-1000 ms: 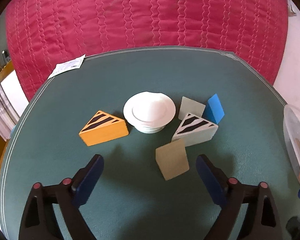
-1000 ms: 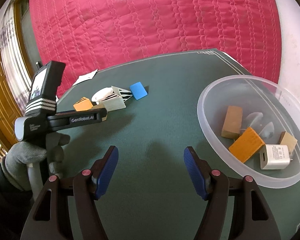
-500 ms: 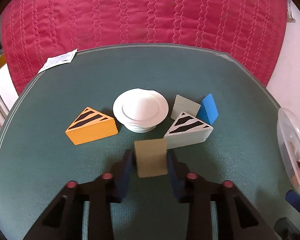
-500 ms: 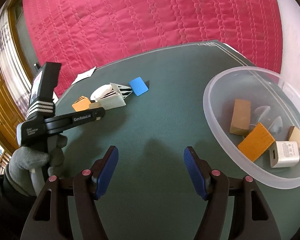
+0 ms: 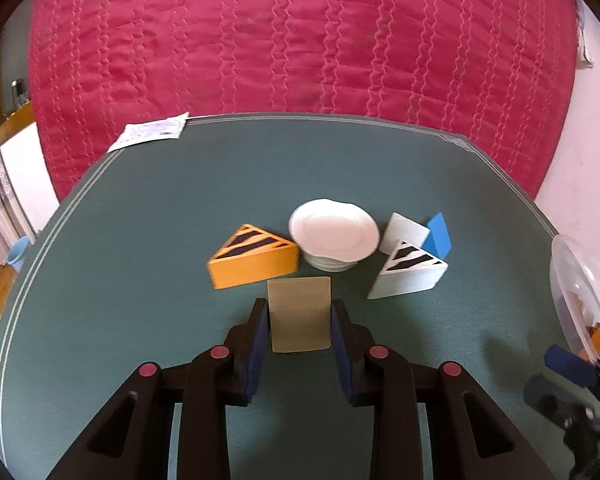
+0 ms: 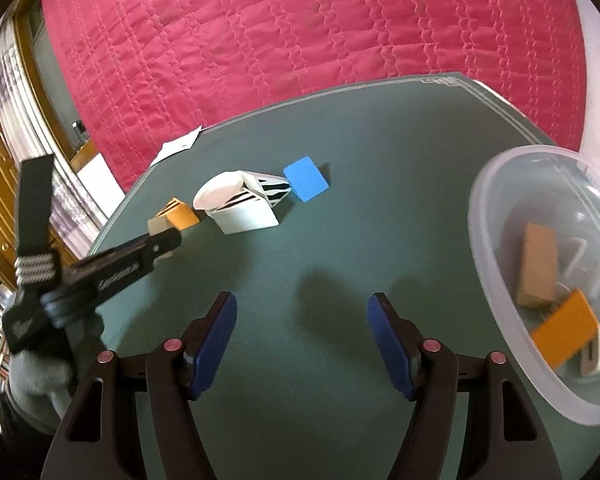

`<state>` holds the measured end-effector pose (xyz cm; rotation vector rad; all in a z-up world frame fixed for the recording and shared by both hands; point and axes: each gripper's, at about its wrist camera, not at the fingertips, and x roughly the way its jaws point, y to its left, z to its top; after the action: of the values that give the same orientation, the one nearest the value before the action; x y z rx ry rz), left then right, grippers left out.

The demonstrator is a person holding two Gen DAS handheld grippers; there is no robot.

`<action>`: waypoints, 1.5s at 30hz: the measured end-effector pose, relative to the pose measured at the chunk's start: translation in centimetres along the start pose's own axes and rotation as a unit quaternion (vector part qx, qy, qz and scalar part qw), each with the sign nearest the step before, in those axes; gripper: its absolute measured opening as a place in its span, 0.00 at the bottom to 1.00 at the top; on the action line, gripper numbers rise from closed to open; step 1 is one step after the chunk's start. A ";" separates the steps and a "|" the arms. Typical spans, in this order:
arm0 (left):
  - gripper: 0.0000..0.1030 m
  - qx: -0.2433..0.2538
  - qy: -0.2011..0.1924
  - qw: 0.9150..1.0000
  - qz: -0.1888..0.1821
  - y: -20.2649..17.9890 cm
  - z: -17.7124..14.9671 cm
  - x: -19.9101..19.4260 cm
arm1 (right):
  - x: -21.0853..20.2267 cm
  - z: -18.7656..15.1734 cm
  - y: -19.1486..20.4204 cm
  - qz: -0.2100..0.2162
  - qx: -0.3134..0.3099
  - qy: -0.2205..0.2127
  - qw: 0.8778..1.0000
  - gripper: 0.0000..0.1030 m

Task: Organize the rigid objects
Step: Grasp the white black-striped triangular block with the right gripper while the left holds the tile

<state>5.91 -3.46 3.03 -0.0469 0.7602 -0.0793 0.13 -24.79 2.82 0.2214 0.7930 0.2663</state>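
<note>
The left gripper is clamped on a tan block, both blue pads pressed to its sides, held over the green table. Just beyond it sit an orange striped wedge, a white round dish and a white striped wedge, with a pale tile and a blue tile leaning behind that wedge. A paper slip lies at the far edge. The right gripper hangs with its jaws wide apart over bare table, beside a clear plastic bowl holding a brown block, an orange block and other pieces too blurred to name
</note>
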 end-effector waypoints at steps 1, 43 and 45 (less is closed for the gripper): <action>0.31 -0.001 -0.002 1.000 0.002 0.3 0.0 -0.1 | 0.3 0.2 0.1 0.001 0.002 0.002 1.000 0.67; 0.31 -0.052 -0.006 0.998 0.043 3.1 -1.1 0.1 | 10.6 6.2 6.4 0.004 -0.054 0.033 0.998 0.60; 0.31 -0.053 -0.006 0.998 0.042 3.1 -1.1 0.1 | 10.5 6.1 6.4 0.005 -0.054 0.033 0.998 0.60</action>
<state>5.37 -0.34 1.97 -0.1151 0.7525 0.0414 10.61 -16.04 1.78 0.1156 0.8398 0.3269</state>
